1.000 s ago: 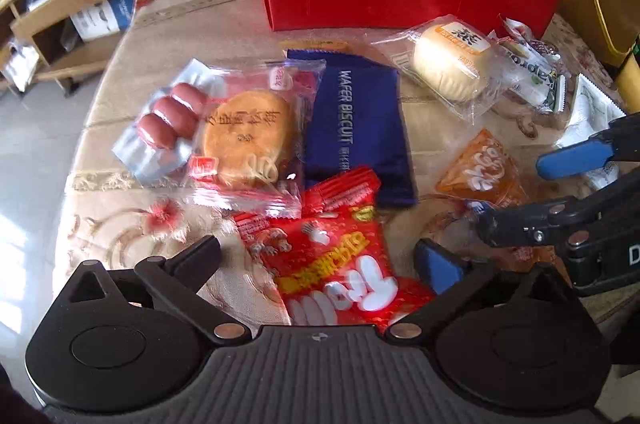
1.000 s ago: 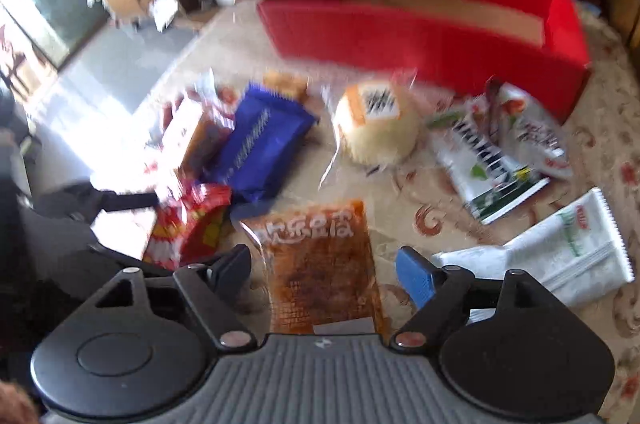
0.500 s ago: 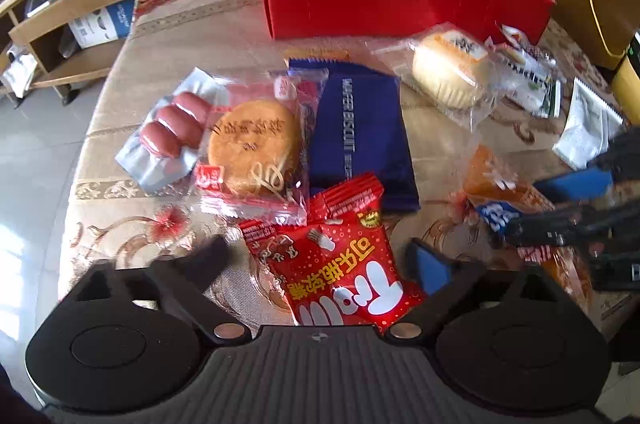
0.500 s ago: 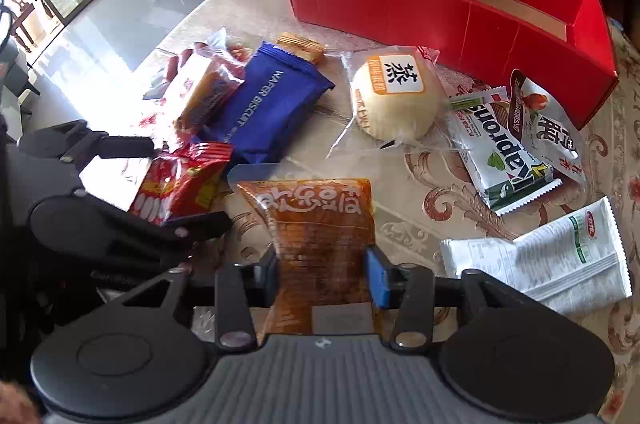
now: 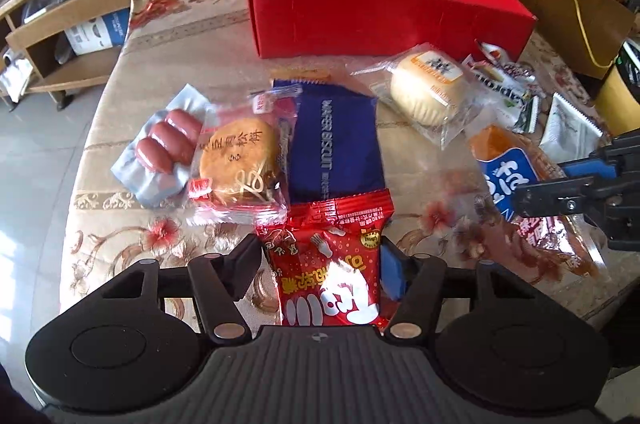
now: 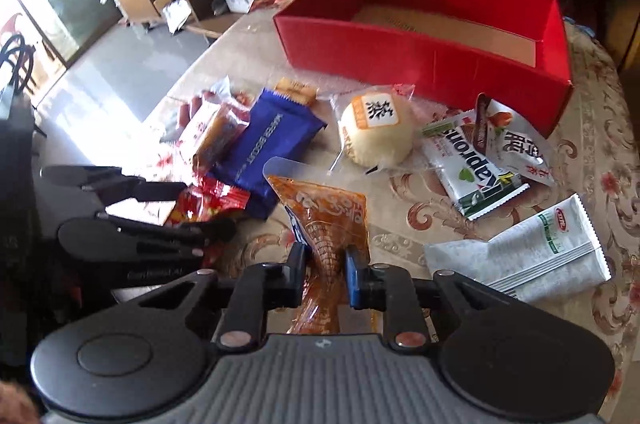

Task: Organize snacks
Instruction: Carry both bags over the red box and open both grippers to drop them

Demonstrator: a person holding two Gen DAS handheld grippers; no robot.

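Observation:
My left gripper (image 5: 320, 264) is shut on a red snack packet (image 5: 328, 264) that lies low over the table. My right gripper (image 6: 325, 266) is shut on an orange snack packet (image 6: 326, 220) and holds it lifted off the table; the packet also shows in the left wrist view (image 5: 516, 179). An open red box (image 5: 384, 11) stands at the back of the table, empty in the right wrist view (image 6: 432, 63).
On the patterned tablecloth (image 5: 120, 216) lie a sausage pack (image 5: 164, 143), a round cake pack (image 5: 240, 159), a blue wafer biscuit pack (image 5: 332, 143), a white bun pack (image 5: 428, 91), green-white packets (image 6: 472, 163) and a white sachet (image 6: 536, 248). Shelves stand behind.
My right gripper closed on the orange packet and raised it. My left gripper closed on the red packet.

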